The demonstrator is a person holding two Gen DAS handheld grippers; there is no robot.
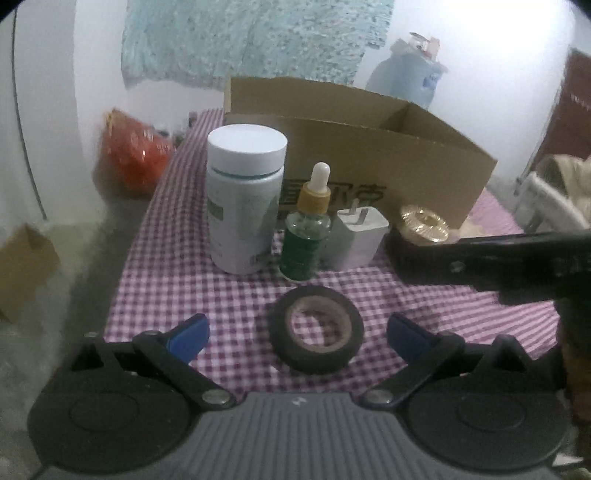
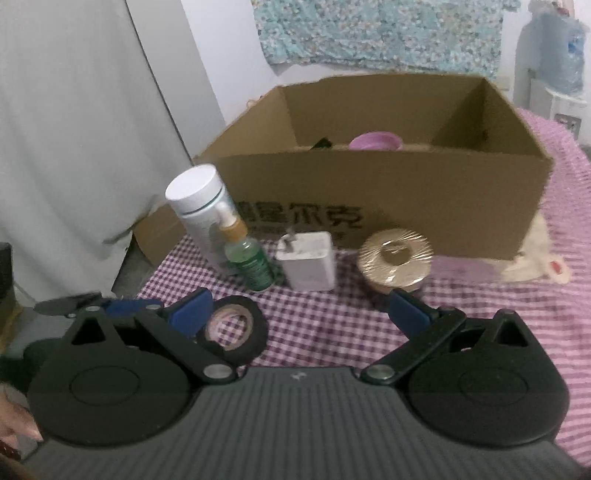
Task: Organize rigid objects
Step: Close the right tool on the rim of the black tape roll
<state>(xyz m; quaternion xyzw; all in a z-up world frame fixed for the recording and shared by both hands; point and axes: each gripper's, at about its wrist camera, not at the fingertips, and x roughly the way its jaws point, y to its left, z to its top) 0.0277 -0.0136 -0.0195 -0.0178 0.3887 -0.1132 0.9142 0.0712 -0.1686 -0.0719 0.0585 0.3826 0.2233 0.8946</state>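
1. At the far left of the checked surface (image 1: 166,266) stood a tall white bottle (image 1: 245,199) with a white cap, upright and just in front of the left corner of the cardboard box (image 1: 369,155).
2. Just beside it on the right stood a small green dropper bottle (image 1: 306,236) with a white bulb and a yellowish collar, also upright; whether the two bottles touched, I could not tell.
3. Next along came a white plug charger (image 1: 358,236), prongs up, close to the dropper bottle.
4. Further right sat a spool of pale twine (image 2: 395,254) wrapped in clear film, lying flat, near the front wall of the box.
5. A roll of black tape (image 1: 316,332) lay flat on the cloth, nearer than the row of things and apart from them.
6. The left gripper (image 1: 298,330) hung low over the near edge, its blue-tipped fingers (image 1: 188,334) spread wide, with the tape roll lying between them and touched by neither.
7. The right gripper (image 2: 301,314) was also spread wide and held nothing; its left finger sat just in front of the tape roll in its own view, its right finger near the twine spool.
8. The box stood open behind the row, and inside it a purple round thing (image 2: 375,142) and a dark item showed over the front wall.
9. Beyond the box, a patterned blue cloth (image 2: 380,33) hung on the wall.
10. At the lower left of the right wrist view, part of a person's hand (image 2: 14,421) showed.
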